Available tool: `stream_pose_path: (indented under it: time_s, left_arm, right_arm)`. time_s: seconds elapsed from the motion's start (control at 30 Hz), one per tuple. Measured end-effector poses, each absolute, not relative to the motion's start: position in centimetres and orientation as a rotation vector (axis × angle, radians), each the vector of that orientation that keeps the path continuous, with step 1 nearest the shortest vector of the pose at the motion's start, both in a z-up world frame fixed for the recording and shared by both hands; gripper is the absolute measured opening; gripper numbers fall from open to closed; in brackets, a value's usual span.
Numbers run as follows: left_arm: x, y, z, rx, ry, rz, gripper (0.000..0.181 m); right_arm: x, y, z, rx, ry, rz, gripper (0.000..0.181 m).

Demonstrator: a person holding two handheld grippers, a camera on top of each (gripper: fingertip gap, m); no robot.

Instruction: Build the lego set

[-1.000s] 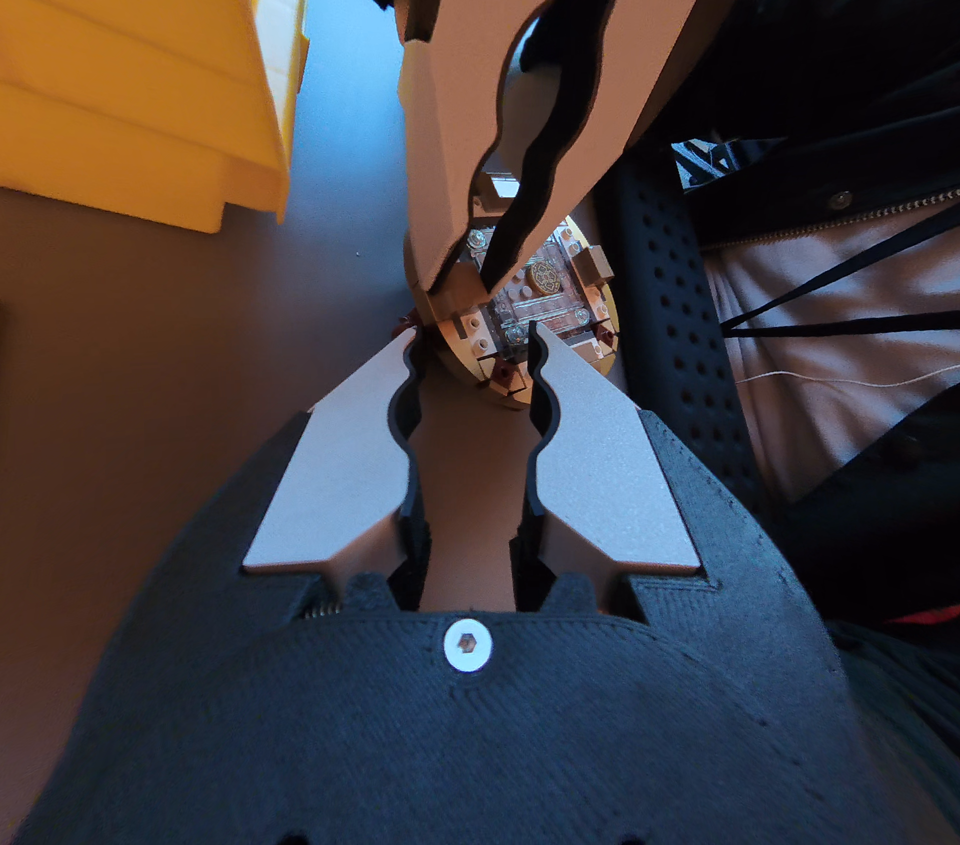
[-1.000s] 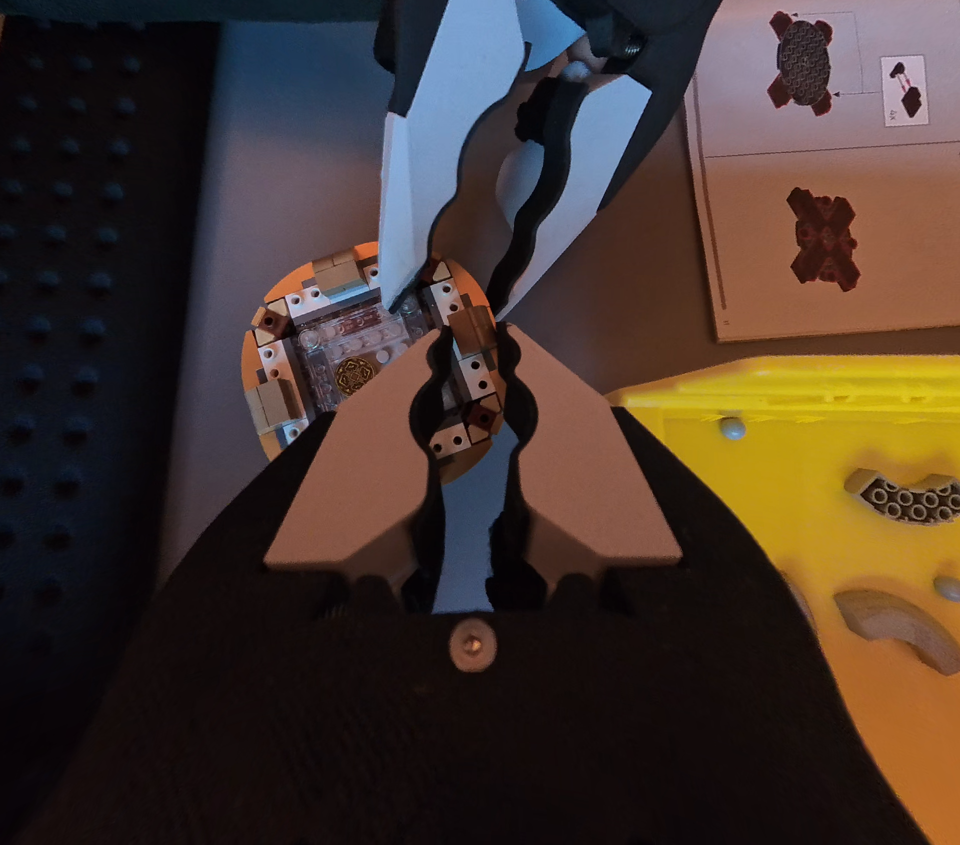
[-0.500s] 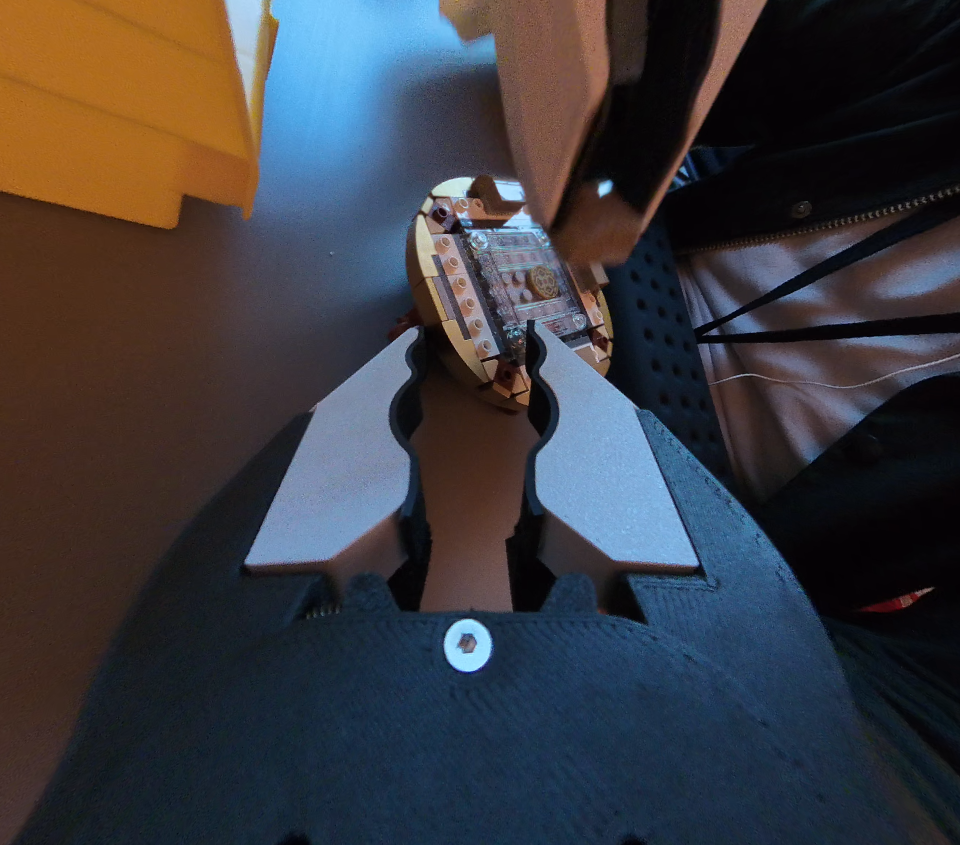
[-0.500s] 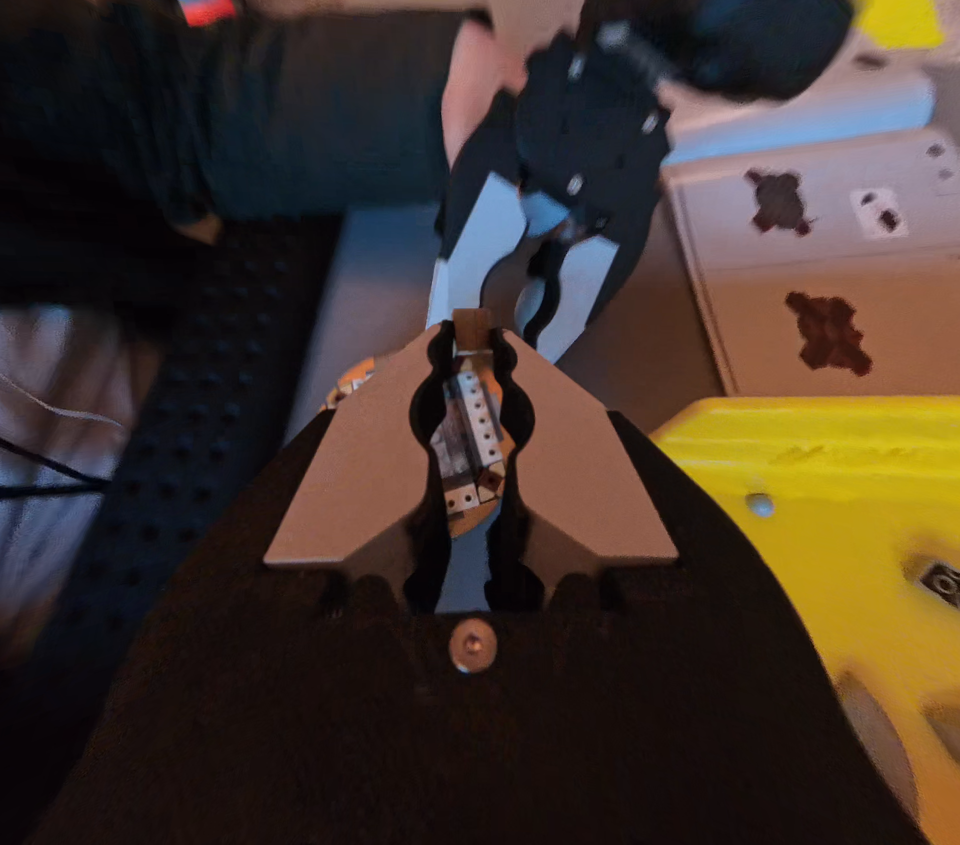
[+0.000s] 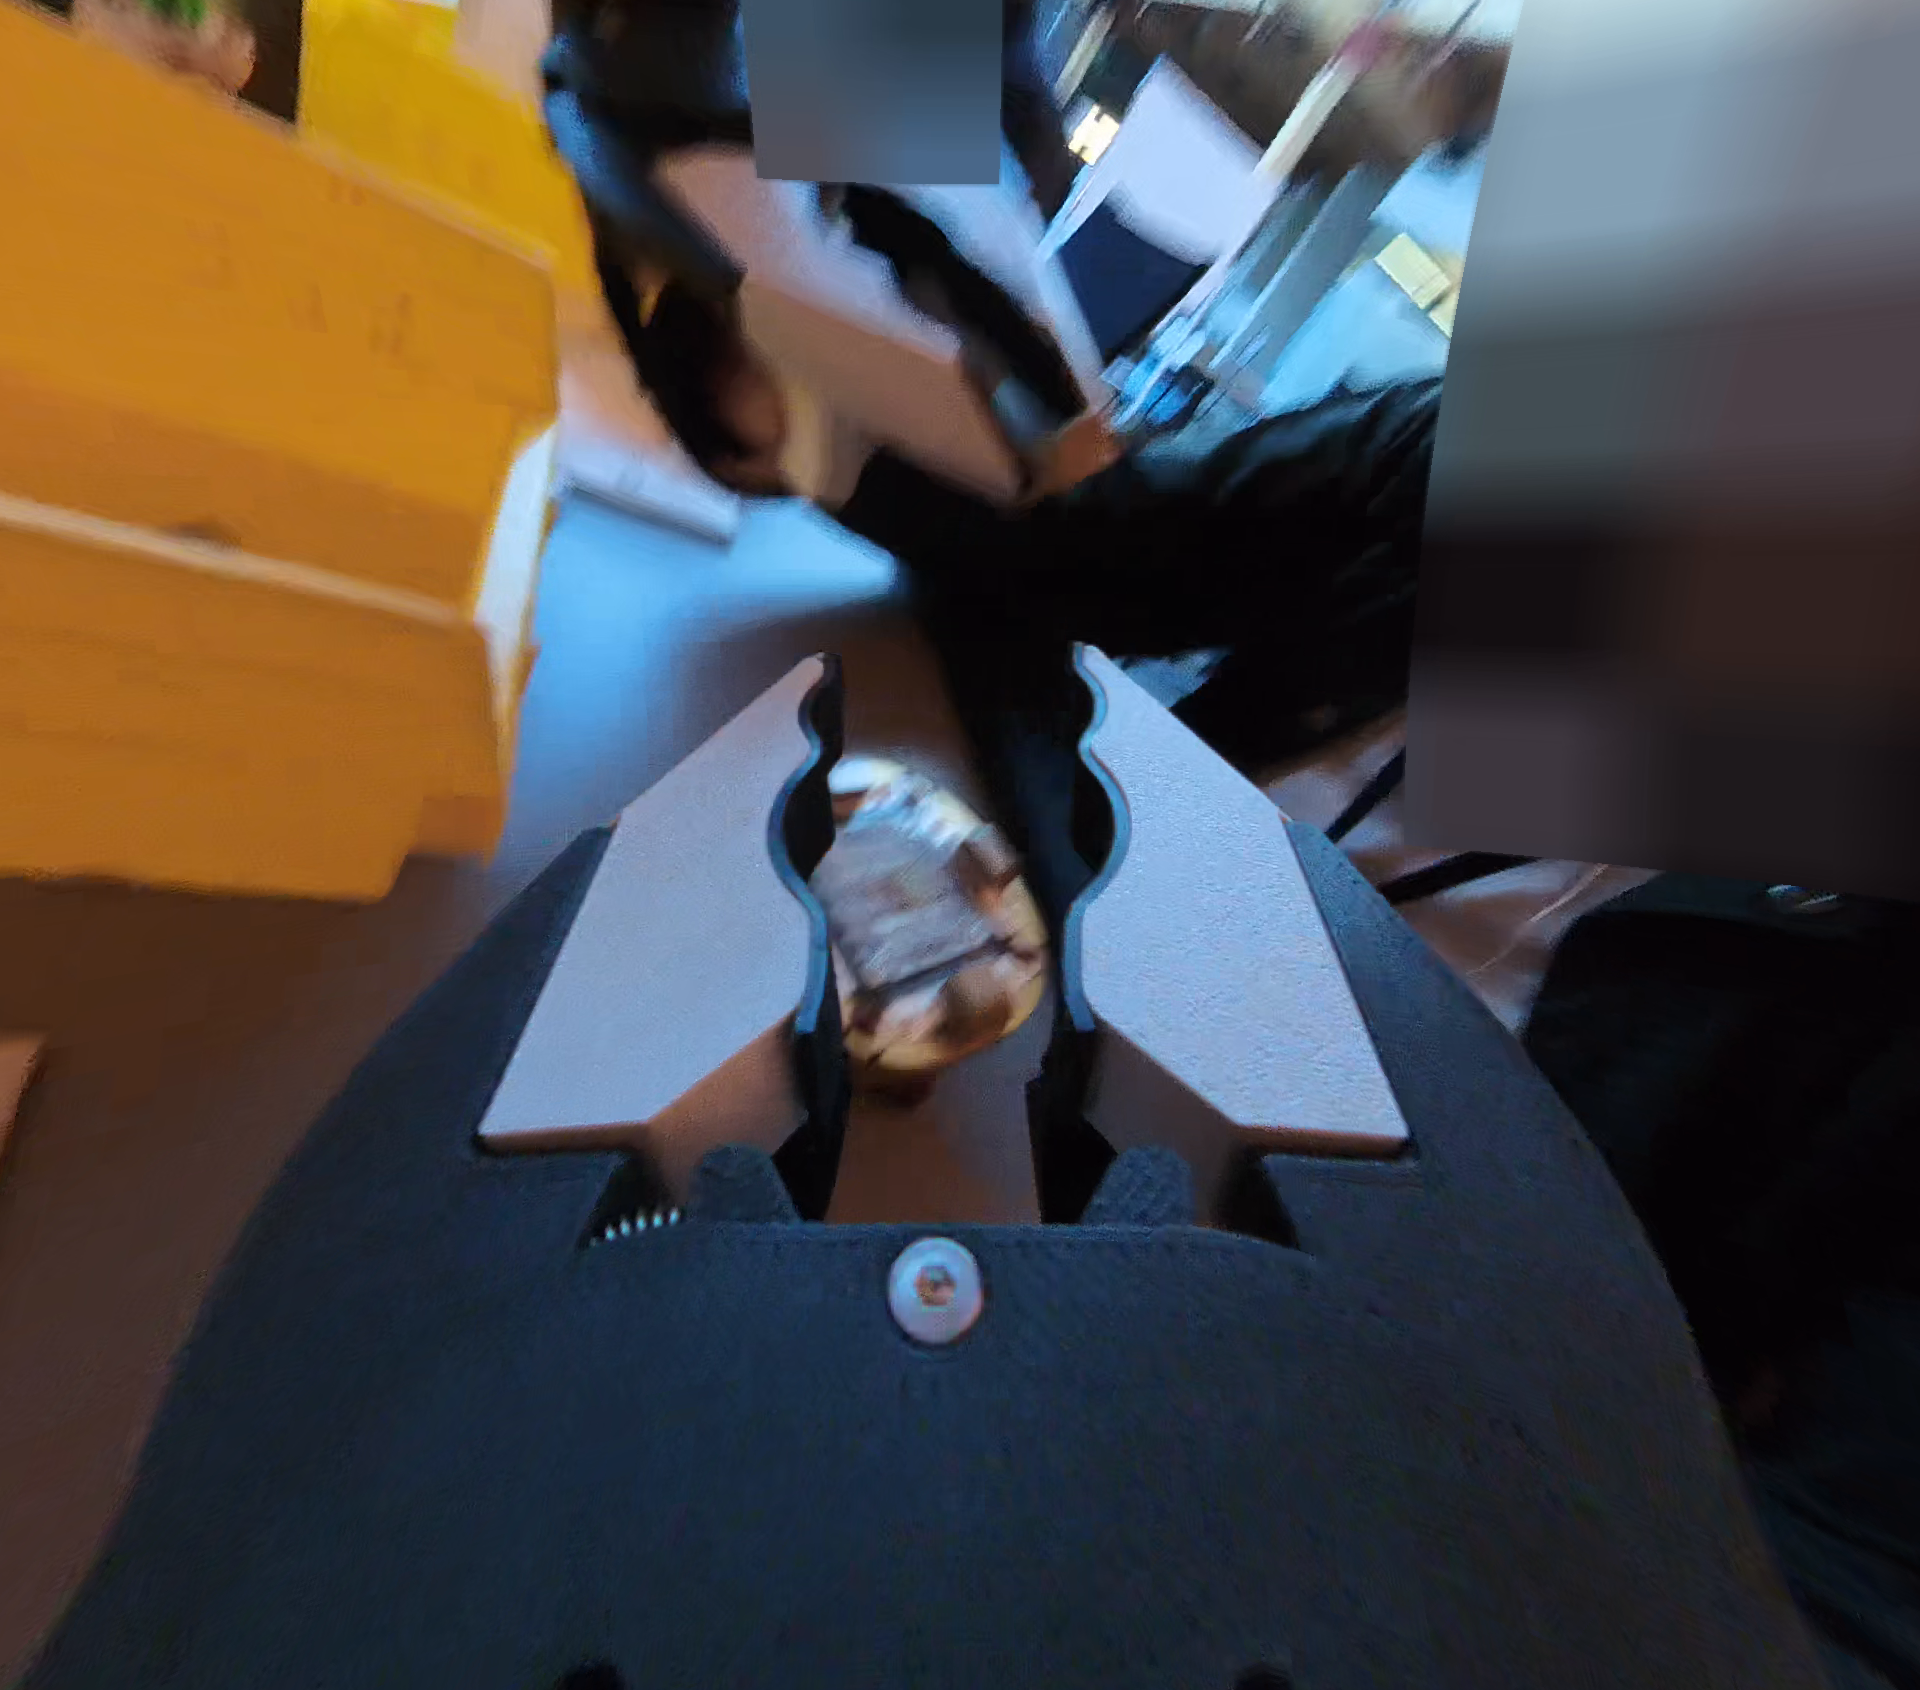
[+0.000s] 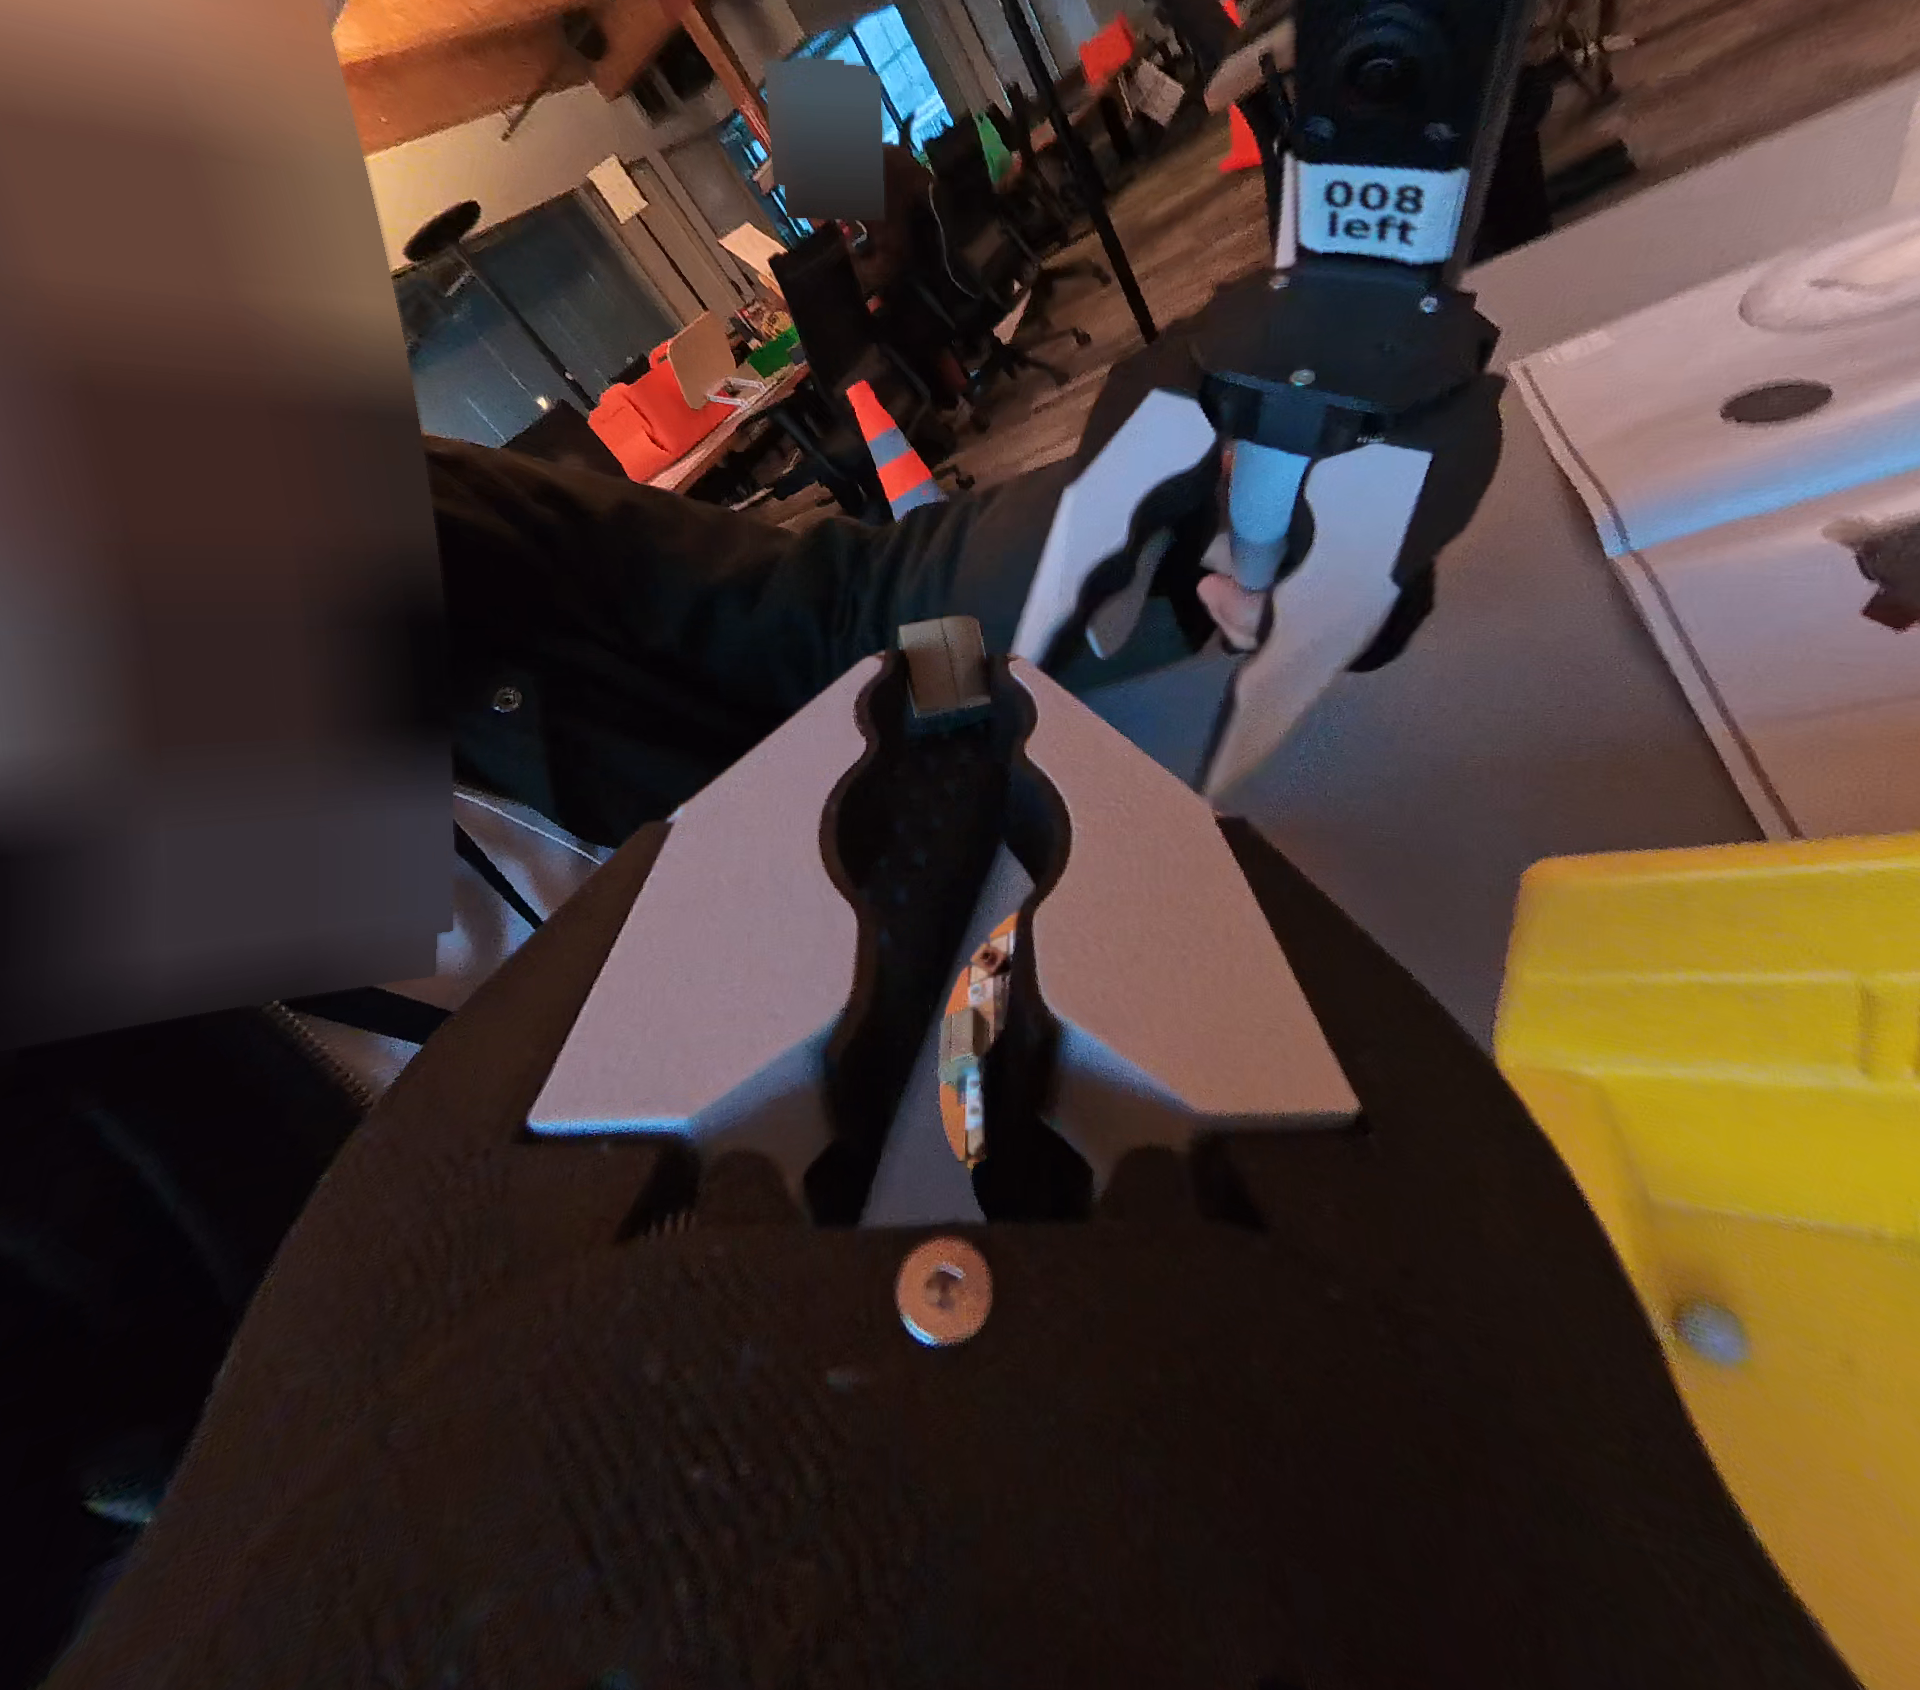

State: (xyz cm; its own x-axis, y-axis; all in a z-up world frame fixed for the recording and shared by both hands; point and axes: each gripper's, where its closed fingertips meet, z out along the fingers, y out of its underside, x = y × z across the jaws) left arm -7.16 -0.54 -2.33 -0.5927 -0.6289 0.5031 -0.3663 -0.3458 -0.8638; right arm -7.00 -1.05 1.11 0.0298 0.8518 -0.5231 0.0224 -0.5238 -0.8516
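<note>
1. Counter [image 6: 1434, 767]: bare grey stretch between the yellow bin [image 6: 1714, 1069] at the right edge and the dark dotted mat [image 6: 914, 819] toward the person; open room around both tongs.
2. Round brick model [image 5: 925, 913], one: flat on the counter near the mat's edge, seen through the gap of the left tongs [image 5: 951, 674]; blurred, long axis not readable.
3. Left tongs: raised above the model, fingers apart, nothing between them.
4. Right tongs [image 6: 940, 669]: lifted, pointing out over the counter toward the room, tips clamped on one small tan brick [image 6: 940, 653], short side up.
5. Yellow bins [image 5: 239, 497], two visible in the left wrist view, stacked at the left.
6. Instruction sheet [image 6: 1766, 560], one, at far right.
</note>
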Motion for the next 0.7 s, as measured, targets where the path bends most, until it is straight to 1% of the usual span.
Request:
stream_pose_path:
  time_s: [0.07,0.17,0.23,0.3,0.4,0.7]
  left_arm:
    - [-7.4,-0.7,0.4,-1.226,1.541,-2.264,0.04]
    - [-7.2,-1.2,1.8,-1.181,1.481,-2.394,0.039]
    - [-7.0,-1.4,1.9,-1.178,1.465,-2.411,0.038]
    - [-6.8,-1.4,2.2,-1.176,1.439,-2.432,0.031]
    - [-6.6,-1.2,2.8,-1.166,1.386,-2.468,0.027]
    - [-6.0,-1.4,1.7,-1.237,1.411,-2.448,0.022]
  right_arm:
    - [-7.0,-1.1,1.3,-1.579,-0.937,1.512,0.014]
    - [-7.2,-1.3,2.0,-1.461,-0.999,1.382,0.014]
    - [-7.1,-1.2,2.4,-1.402,-1.017,1.289,0.014]
    - [-6.9,-0.9,2.7,-1.362,-1.02,1.218,0.014]
    - [-6.7,-0.8,2.7,-1.335,-1.033,1.17,0.014]
    - [-6.4,-0.3,2.4,-1.274,-1.057,1.048,0.014]
